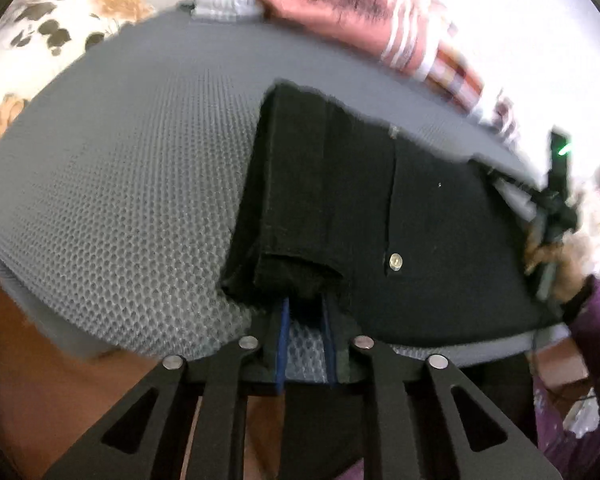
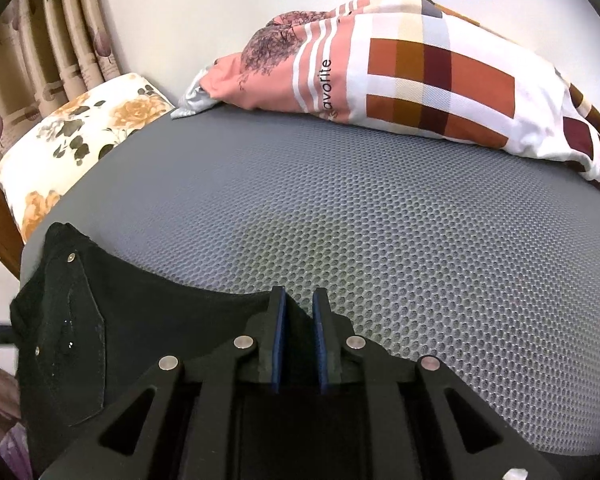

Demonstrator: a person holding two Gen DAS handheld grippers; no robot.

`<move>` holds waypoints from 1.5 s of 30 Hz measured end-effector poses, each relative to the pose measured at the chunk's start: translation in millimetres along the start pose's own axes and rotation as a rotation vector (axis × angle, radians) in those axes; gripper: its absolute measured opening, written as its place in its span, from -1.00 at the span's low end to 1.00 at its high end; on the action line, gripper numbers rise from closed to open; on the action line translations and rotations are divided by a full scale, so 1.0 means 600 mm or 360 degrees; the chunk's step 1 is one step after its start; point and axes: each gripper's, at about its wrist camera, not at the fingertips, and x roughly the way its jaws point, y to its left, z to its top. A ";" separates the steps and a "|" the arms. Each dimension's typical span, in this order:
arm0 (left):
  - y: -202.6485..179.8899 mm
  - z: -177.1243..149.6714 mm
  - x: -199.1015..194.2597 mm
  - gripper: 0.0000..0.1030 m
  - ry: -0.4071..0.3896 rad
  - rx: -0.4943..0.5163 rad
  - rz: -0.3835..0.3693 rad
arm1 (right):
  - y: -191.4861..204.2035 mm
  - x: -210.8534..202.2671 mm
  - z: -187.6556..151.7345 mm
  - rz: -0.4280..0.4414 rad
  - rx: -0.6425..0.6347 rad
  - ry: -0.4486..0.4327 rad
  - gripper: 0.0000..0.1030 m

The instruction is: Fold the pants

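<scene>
Black pants [image 1: 340, 200] lie folded on a grey mesh mattress [image 1: 120, 200], with a brass rivet [image 1: 396, 260] showing near the front. My left gripper [image 1: 305, 312] is shut on the leg end at the near edge, and the cloth hides its fingertips. In the right wrist view the pants [image 2: 120, 328] spread out to the left of my right gripper [image 2: 299, 312]. It is shut on the cloth's edge, and dark fabric fills the narrow gap between its blue pads [image 2: 279, 320]. A hand [image 1: 560, 264] in a purple sleeve [image 1: 596, 320] holds that gripper at the far right of the pants.
A folded quilt [image 2: 420, 72] in pink, white and brown checks lies along the back of the mattress. A floral pillow [image 2: 80, 132] sits at the back left, beside curtains [image 2: 40, 40]. The mattress edge drops to a wooden floor [image 1: 20, 340] at the near left.
</scene>
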 end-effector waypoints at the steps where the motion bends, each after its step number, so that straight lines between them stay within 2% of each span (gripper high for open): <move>1: -0.004 -0.001 0.000 -0.63 0.0002 0.0020 0.0014 | 0.000 0.001 0.000 0.0005 0.0000 0.0004 -0.76; 5: -0.018 0.001 -0.001 -0.50 -0.0013 0.0056 0.0083 | -0.002 0.002 0.001 0.0014 0.0004 0.0014 -0.71; 6: -0.019 0.002 -0.002 -0.17 -0.0014 0.0064 0.0120 | -0.003 0.002 0.001 0.0022 0.0005 0.0014 -0.70; 7: -0.018 0.001 -0.010 0.06 -0.0026 0.0074 0.0234 | -0.006 0.002 0.002 0.0035 0.0016 0.0016 -0.70; 8: -0.018 0.003 -0.016 0.44 -0.0043 0.0077 0.0329 | -0.010 0.002 0.003 0.0058 0.0031 0.0023 -0.64; 9: -0.021 0.005 -0.025 0.55 -0.0078 0.0080 0.0421 | -0.018 0.000 0.005 0.0073 0.0058 0.0041 -0.59; 11: -0.030 0.006 -0.060 0.55 -0.0218 0.0122 0.0599 | -0.043 -0.020 0.008 0.0090 0.0185 0.0013 -0.52; 13: -0.045 0.009 -0.090 0.55 -0.0330 0.0186 0.0775 | -0.086 -0.076 -0.001 0.0106 0.0401 -0.0123 -0.50; 14: -0.057 0.013 -0.106 0.56 -0.0394 0.0222 0.0796 | -0.108 -0.109 -0.011 0.0136 0.0505 -0.0193 -0.47; 16: -0.088 0.021 -0.124 0.65 -0.0490 0.0314 0.0698 | -0.154 -0.184 -0.052 0.0204 0.0709 -0.0317 -0.44; 18: -0.127 0.029 -0.116 0.85 -0.0522 0.0421 0.0643 | -0.191 -0.249 -0.104 0.0211 0.0830 -0.0365 -0.38; 20: -0.156 0.034 -0.084 0.85 -0.0490 0.0499 0.0585 | -0.226 -0.317 -0.172 0.0105 0.0919 -0.0394 -0.35; 23: -0.184 0.040 -0.020 0.85 -0.0374 0.0548 0.0479 | -0.289 -0.423 -0.292 -0.0082 0.1120 -0.0444 -0.35; 26: -0.194 0.035 0.031 0.85 -0.0289 0.0565 0.0433 | -0.367 -0.529 -0.422 -0.0262 0.1432 -0.0543 -0.35; 28: -0.198 0.026 0.051 0.85 -0.0275 0.0531 0.0398 | -0.415 -0.591 -0.507 -0.0317 0.1685 -0.0645 -0.35; 31: -0.194 0.015 0.061 0.85 -0.0264 0.0495 0.0313 | -0.456 -0.646 -0.597 -0.0358 0.1922 -0.0762 -0.34; 34: -0.188 0.007 0.062 0.85 -0.0278 0.0508 0.0304 | -0.473 -0.657 -0.636 -0.0273 0.2001 -0.0841 -0.34; 39: -0.174 0.001 0.069 0.85 -0.0256 0.0451 0.0270 | -0.475 -0.620 -0.621 -0.0215 0.1983 -0.0802 -0.34; 42: -0.178 0.001 0.071 0.85 -0.0257 0.0479 0.0289 | -0.477 -0.592 -0.625 -0.0133 0.2019 -0.0774 -0.39; 45: -0.182 0.000 0.076 0.85 -0.0241 0.0501 0.0319 | -0.476 -0.586 -0.630 -0.0081 0.2073 -0.0827 -0.35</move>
